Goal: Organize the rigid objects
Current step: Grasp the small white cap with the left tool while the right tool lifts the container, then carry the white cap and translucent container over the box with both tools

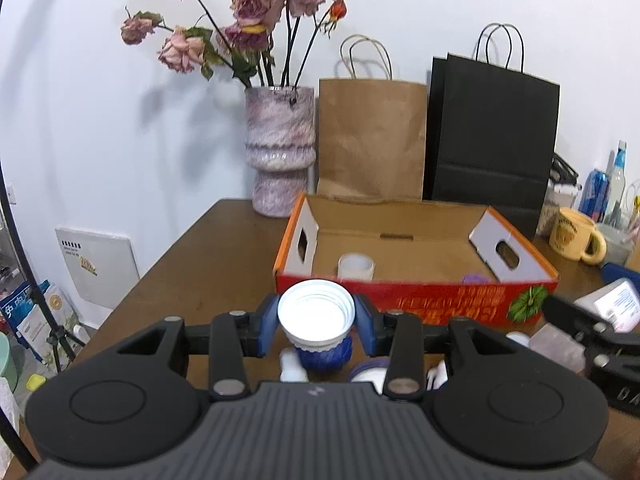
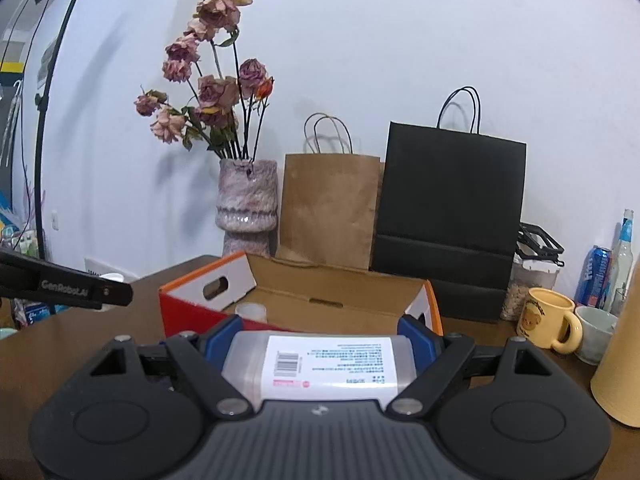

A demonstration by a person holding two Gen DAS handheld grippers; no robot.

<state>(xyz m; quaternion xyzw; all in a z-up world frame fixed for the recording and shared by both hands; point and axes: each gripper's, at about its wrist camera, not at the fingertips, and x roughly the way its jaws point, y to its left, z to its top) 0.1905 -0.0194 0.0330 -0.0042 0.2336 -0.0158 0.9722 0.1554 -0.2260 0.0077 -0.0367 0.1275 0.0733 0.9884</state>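
In the left wrist view my left gripper [image 1: 316,314] is shut on a small bottle [image 1: 316,320] with a white ribbed top and a blue body, held above the table just in front of the red and orange cardboard box [image 1: 400,300]. A translucent white jar [image 1: 356,266] and a purple item [image 1: 474,279] lie inside the box. In the right wrist view my right gripper [image 2: 320,336] is shut on a clear plastic container [image 2: 320,364] with a white barcode label, near the box [image 2: 192,308]. Each gripper shows at the edge of the other's view.
Behind the box stand a pink vase of dried roses [image 1: 280,152], a brown paper bag [image 1: 372,140] and a black paper bag [image 1: 492,132]. A yellow mug [image 2: 548,320], a grey cup, a blue can [image 2: 598,276] and bottles crowd the right. Small white and purple items lie under my left gripper.
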